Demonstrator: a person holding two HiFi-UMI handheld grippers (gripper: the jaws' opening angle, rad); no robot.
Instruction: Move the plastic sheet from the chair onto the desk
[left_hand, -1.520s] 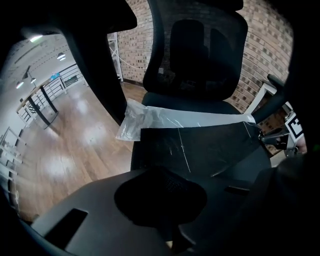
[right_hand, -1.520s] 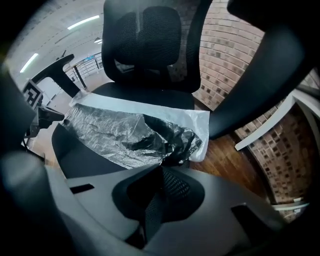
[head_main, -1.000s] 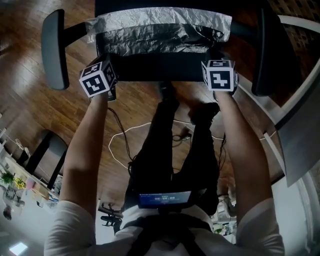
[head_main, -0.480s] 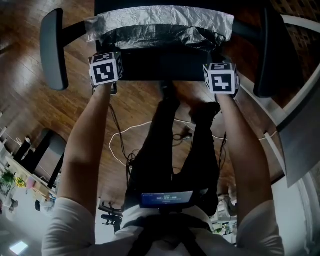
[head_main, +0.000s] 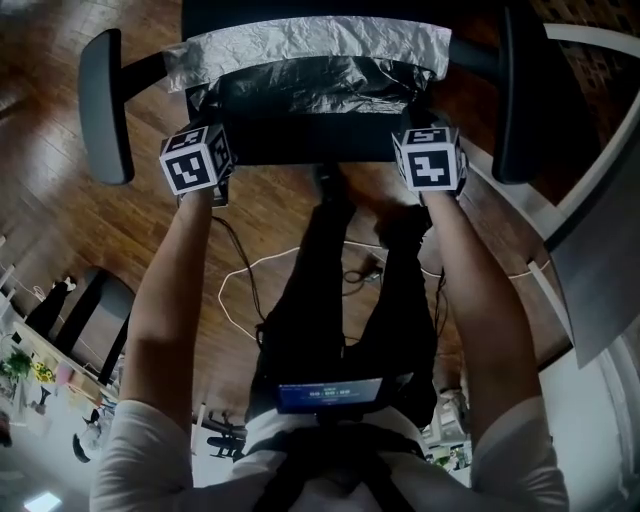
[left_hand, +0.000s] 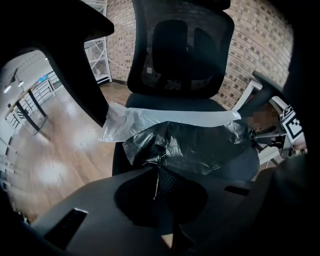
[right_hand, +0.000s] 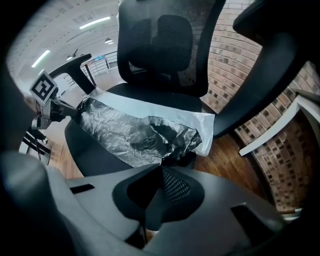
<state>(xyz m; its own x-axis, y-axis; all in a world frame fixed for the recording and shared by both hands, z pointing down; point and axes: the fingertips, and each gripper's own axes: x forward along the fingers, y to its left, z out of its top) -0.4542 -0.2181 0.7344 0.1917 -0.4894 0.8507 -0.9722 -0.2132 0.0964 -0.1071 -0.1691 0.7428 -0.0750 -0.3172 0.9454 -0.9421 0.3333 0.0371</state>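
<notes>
We have only the start of the job in hand. The left tongs (left_hand: 159, 172) have just been closing and now pinch one near corner of the plastic sheet (left_hand: 200, 145), and the right tongs (right_hand: 161, 170) are clamped on the other near corner. The sheet bunches up at both tips (its far edge lies flat) and spreads ahead of the tongs across the chair (left_hand: 180, 50) seat. Lifting it clear and carrying it to the desk is all left to do.

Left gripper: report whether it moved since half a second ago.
Yes. The left gripper drew back from the black chair seat; jaws just closed on the crinkled plastic sheet.
</notes>
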